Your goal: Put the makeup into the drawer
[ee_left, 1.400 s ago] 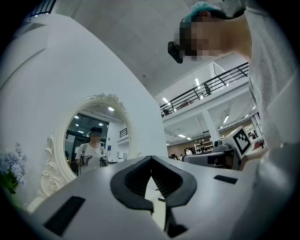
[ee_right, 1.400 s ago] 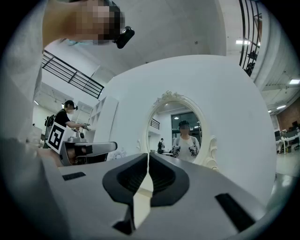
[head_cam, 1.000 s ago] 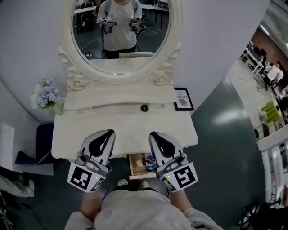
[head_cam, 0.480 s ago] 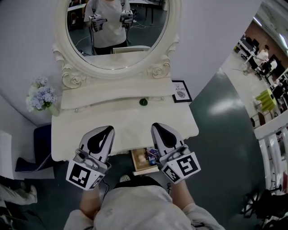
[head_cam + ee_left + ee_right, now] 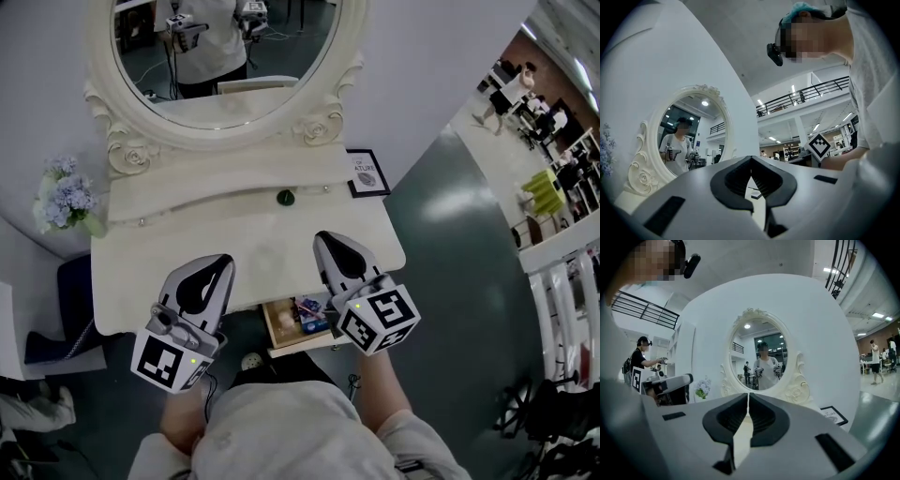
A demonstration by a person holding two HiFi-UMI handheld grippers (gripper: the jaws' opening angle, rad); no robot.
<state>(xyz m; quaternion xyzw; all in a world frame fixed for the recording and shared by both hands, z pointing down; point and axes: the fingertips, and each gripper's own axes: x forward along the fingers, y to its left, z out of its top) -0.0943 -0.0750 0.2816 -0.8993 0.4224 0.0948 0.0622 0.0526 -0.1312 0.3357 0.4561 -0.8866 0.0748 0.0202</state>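
- Cream-white carved dressing table (image 5: 262, 246) with an oval, ornate-framed mirror (image 5: 225, 66) stands against a pale wall; a small dark green round object (image 5: 286, 197) sits on it at 12 o'clock
- left gripper (image 5: 218, 266) hovers over the table's front edge at 7 o'clock; its jaws are together with nothing between them
- right gripper (image 5: 330, 246) is at 5 o'clock, near the left one; its jaws are closed and empty
- open light wooden drawer (image 5: 275, 330) juts out below the front edge at 6 o'clock; colourful makeup items (image 5: 307, 314) lie inside it
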